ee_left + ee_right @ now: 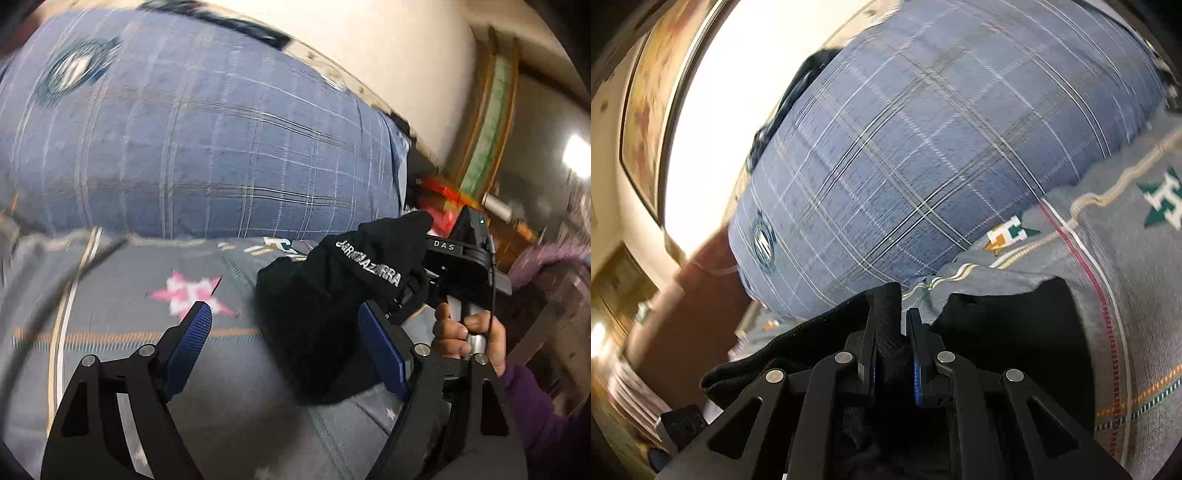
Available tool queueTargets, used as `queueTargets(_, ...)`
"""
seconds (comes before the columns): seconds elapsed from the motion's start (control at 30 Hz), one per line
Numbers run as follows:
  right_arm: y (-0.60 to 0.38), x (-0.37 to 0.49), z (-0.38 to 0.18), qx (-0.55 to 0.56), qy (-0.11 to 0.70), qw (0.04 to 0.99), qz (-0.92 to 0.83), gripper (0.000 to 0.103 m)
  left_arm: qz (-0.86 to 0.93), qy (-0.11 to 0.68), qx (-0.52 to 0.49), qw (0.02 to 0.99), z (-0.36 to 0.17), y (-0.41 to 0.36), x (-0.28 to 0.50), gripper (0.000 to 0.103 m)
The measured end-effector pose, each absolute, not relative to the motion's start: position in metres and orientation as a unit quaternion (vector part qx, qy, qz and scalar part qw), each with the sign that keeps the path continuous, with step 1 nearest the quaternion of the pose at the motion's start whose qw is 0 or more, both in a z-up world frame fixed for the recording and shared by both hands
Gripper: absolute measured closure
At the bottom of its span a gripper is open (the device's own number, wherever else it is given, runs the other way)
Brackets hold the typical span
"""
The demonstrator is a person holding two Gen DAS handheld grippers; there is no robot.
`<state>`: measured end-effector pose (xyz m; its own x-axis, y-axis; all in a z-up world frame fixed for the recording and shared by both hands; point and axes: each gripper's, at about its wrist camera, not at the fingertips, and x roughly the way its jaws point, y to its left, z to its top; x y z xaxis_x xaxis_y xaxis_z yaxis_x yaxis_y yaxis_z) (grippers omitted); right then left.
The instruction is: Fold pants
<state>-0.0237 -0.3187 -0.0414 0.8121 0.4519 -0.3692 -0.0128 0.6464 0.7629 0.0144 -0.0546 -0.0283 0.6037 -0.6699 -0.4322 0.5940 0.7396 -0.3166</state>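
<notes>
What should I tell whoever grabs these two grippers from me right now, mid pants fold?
Left gripper: open, nothing between its pads, hovering over the grey patterned bedspread.
Right gripper: shut on a bunched fold of the black pants, carrying them.
Pants: gathered in a lump with white lettering showing in the left wrist view, partly lifted off the bedspread, in front of the blue plaid pillow.
Done: how many folds are in is unclear from the bunching.
Left: probably lay them flat, regrip the free end with the left, and finish folding.
</notes>
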Motion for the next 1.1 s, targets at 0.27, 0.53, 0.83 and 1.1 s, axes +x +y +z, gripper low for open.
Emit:
queueTargets(0.27,-0.381,-0.025,-0.062,0.461,0.263,0.839,0.124,0.079,-0.418,0.326,0.037,0.847,-0.048,-0.146,0.005,0.021)
queueTargets(0.53,-0.452,-0.063,-0.068,0.424,0.286,0.859,-0.020,0.071,-0.377,0.362,0.132,0.842,-0.070,-0.165,-0.011,0.021)
queueTargets(0.83,-0.374,-0.074,-0.005,0.296,0.216,0.921,0.134,0.072,-0.341,0.325,0.086,0.878,-0.010,-0.154,0.010,0.020)
queueTargets(1.1,-0.332,-0.035,-0.044,0.256,0.304,0.911,0.107,0.071,-0.240,0.399,0.069,0.882,-0.054,-0.186,0.054,0.020)
